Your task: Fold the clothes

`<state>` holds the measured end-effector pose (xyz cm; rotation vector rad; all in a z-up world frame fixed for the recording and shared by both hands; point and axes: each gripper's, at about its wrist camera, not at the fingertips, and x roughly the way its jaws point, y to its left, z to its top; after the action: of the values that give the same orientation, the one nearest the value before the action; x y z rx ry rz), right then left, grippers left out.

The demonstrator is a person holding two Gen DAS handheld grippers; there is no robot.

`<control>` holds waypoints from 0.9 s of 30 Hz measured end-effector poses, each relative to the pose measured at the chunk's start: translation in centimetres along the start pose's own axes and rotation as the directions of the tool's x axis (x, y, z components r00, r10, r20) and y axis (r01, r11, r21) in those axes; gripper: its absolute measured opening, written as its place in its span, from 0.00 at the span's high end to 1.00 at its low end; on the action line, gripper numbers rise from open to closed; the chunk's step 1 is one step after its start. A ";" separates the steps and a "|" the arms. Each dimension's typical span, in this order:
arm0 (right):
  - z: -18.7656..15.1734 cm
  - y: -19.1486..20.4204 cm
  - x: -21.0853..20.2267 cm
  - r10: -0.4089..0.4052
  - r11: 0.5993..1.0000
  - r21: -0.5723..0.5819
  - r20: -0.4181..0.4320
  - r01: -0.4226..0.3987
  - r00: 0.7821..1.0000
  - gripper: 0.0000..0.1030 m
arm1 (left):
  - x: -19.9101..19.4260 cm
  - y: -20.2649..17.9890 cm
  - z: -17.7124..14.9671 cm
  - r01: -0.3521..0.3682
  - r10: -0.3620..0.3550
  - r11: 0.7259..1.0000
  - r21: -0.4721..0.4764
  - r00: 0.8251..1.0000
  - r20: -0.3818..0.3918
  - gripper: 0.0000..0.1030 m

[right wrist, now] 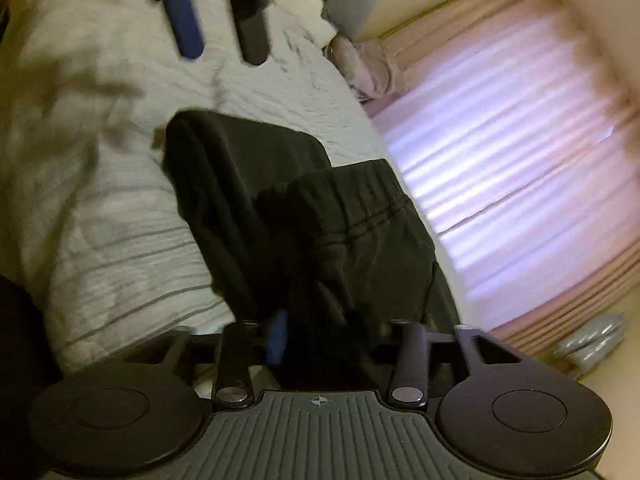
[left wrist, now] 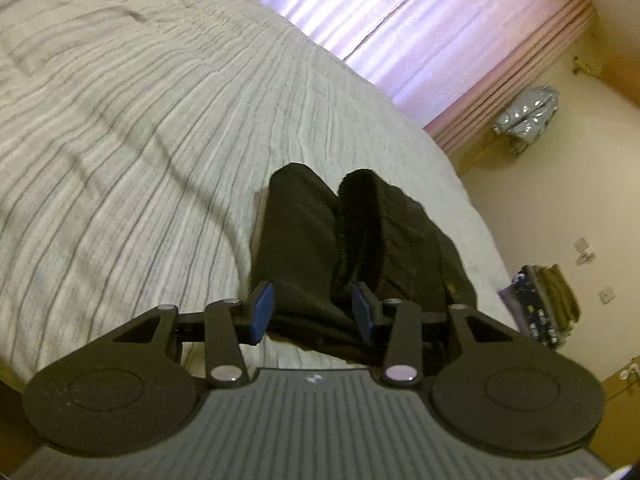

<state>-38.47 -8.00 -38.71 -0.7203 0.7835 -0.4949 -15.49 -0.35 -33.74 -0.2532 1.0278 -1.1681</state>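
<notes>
The left gripper (left wrist: pixel 312 312) stands with its jaws apart, the black garment (left wrist: pixel 340 240) lying between the blue pads (left wrist: pixel 262 310) without being pinched. The right gripper (right wrist: pixel 320 334) is blurred; its jaws look spread, dark cloth heaped between them (grip unclear, one pad hidden). The garment lies folded near the edge of the striped bedspread (left wrist: pixel 120 140). Beyond hang pink curtains (left wrist: pixel 400 32), cut off at the frame.

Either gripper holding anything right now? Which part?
Left gripper: nothing, open above the bedspread. Right gripper: black trousers bunched between wide jaws, near the waistband; too blurred to confirm a grip.
</notes>
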 end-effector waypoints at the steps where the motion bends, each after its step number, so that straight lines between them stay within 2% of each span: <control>1: -0.1 -0.8 -0.6 0.027 0.999 0.026 0.014 -0.027 1.000 0.20 | 0.2 0.0 0.1 0.009 -0.009 1.000 -0.011 1.000 -0.006 0.63; 2: -0.1 -1.5 -1.1 0.054 0.997 0.052 0.029 -0.055 0.998 0.17 | 0.5 0.1 0.1 0.018 -0.019 1.000 -0.021 1.000 -0.011 0.63; 4: -0.6 -3.7 -2.4 0.084 0.988 0.129 0.055 -0.091 0.995 0.17 | 1.1 0.0 0.3 0.047 -0.048 0.998 -0.042 0.999 -0.021 0.63; 5: -0.8 -5.0 -3.2 0.086 0.974 0.205 0.056 -0.095 0.995 0.17 | 1.3 -0.1 0.4 0.062 -0.063 0.997 -0.049 0.998 -0.024 0.63; 6: -1.5 -7.1 -3.5 0.103 0.941 0.318 0.057 -0.116 0.993 0.17 | 1.6 -0.3 0.4 0.073 -0.074 0.996 -0.049 0.997 -0.027 0.63; 8: -2.9 -10.8 -3.9 0.121 0.837 0.532 0.055 -0.132 0.991 0.17 | 2.1 -0.6 0.5 0.084 -0.085 0.996 -0.038 0.996 -0.031 0.63; 9: -3.9 -12.6 -3.7 0.121 0.768 0.630 0.035 -0.116 0.992 0.17 | 2.4 -0.8 0.5 0.084 -0.086 0.996 -0.033 0.996 -0.035 0.63; 10: -4.5 -13.8 -3.3 0.106 0.723 0.686 0.008 -0.083 0.994 0.17 | 2.6 -0.8 0.4 0.085 -0.087 0.996 -0.033 0.996 -0.038 0.63; 11: -5.2 -14.9 -3.0 0.093 0.675 0.737 -0.020 -0.048 0.995 0.23 | 2.6 -0.8 0.3 0.085 -0.087 0.996 -0.036 0.995 -0.041 0.63; 12: -5.7 -16.0 -2.7 0.081 0.628 0.778 -0.046 -0.015 0.996 0.34 | 2.7 -0.8 0.2 0.085 -0.086 0.996 -0.039 0.995 -0.042 0.63; 15: -2.7 -14.2 -2.9 0.023 0.772 0.635 -0.014 -0.009 1.000 0.34 | 2.5 -0.5 -0.1 0.071 -0.073 0.996 -0.045 0.997 -0.039 0.63; 16: -1.3 -12.6 -2.7 0.028 0.828 0.560 0.013 -0.031 1.000 0.34 | 2.3 -0.2 -0.2 0.063 -0.065 0.997 -0.051 0.997 -0.038 0.63; 19: 2.0 -7.7 -1.7 0.050 0.926 0.370 0.074 -0.074 0.996 0.34 | 1.5 0.7 -0.4 0.042 -0.044 0.997 -0.068 0.998 -0.033 0.63; 21: 3.7 -5.1 -0.7 0.053 0.960 0.268 0.101 -0.078 0.993 0.34 | 0.9 1.3 -0.4 0.033 -0.035 0.997 -0.074 0.999 -0.031 0.63; 27: 4.5 -1.4 4.1 -0.015 0.998 0.068 0.030 0.013 0.999 0.34 | 0.0 2.9 0.3 0.033 -0.035 0.997 -0.075 0.999 -0.024 0.62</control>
<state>-32.65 -9.72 -37.33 -0.6694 0.7306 -0.5199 -13.41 0.80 -35.47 -0.3162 1.0941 -1.1674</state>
